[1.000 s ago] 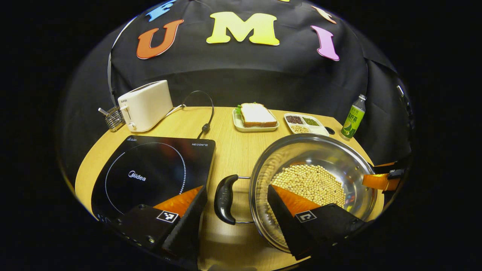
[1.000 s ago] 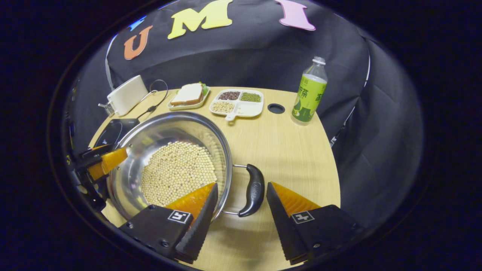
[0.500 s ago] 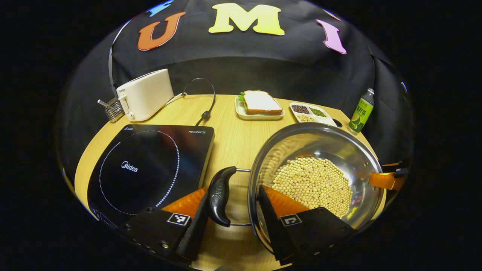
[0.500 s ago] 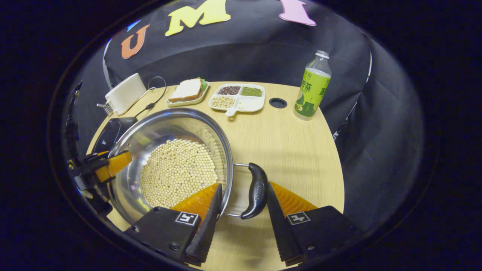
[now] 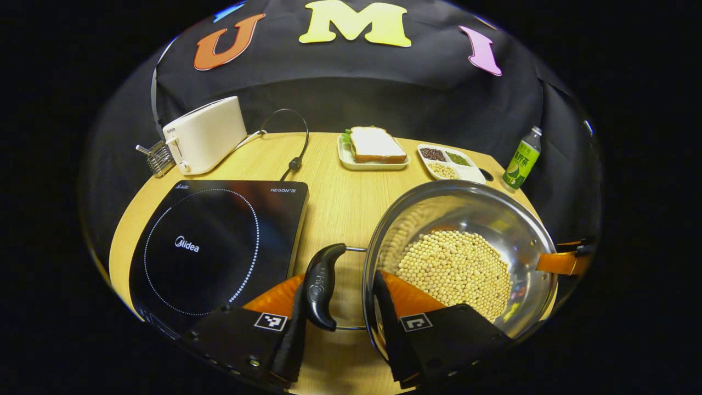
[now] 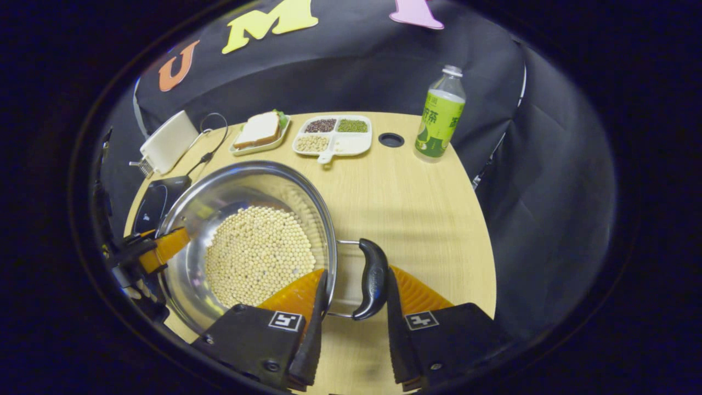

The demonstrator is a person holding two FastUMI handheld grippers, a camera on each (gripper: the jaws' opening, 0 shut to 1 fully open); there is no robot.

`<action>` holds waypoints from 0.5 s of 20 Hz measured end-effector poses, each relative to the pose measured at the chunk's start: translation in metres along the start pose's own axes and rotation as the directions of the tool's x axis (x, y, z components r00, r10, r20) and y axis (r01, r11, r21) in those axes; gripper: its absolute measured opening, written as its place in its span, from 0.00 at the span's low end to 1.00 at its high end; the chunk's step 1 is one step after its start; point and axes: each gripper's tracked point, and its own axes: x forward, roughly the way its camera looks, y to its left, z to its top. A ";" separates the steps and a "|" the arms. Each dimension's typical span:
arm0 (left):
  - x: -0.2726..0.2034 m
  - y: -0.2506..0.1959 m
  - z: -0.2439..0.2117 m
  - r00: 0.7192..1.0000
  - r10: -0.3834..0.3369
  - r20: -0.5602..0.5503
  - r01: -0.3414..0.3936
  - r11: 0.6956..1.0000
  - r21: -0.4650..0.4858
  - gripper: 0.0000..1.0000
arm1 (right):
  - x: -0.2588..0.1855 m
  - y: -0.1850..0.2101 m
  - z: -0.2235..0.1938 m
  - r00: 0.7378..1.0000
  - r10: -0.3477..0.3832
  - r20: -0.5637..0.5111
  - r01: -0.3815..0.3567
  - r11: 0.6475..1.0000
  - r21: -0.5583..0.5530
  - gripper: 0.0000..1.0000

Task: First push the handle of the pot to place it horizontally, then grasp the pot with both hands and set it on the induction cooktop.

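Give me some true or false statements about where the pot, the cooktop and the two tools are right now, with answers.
1. The pot stands on the induction cooktop. False: it sits on the table, beside the cooktop.
2. The pot holds pale round beans. True.
3. The left tool straddles the pot's left handle. True.
4. The right tool is over by the green bottle. False: it brackets the pot's right handle.
5. The cooktop's surface is bare. True.
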 end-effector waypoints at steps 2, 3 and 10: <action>0.000 0.000 0.009 0.999 -0.021 0.028 0.020 0.999 0.041 0.49 | -0.022 0.003 -0.007 1.000 -0.014 0.021 0.013 1.000 0.017 0.52; 0.000 0.002 0.015 0.999 -0.032 0.041 0.029 0.998 0.056 0.60 | -0.032 0.005 -0.009 0.999 -0.020 0.032 0.019 0.999 0.031 0.51; -0.040 0.018 0.025 0.995 -0.059 0.084 0.050 0.993 0.104 0.59 | -0.083 0.037 -0.021 0.996 -0.022 0.083 0.018 0.998 0.056 0.51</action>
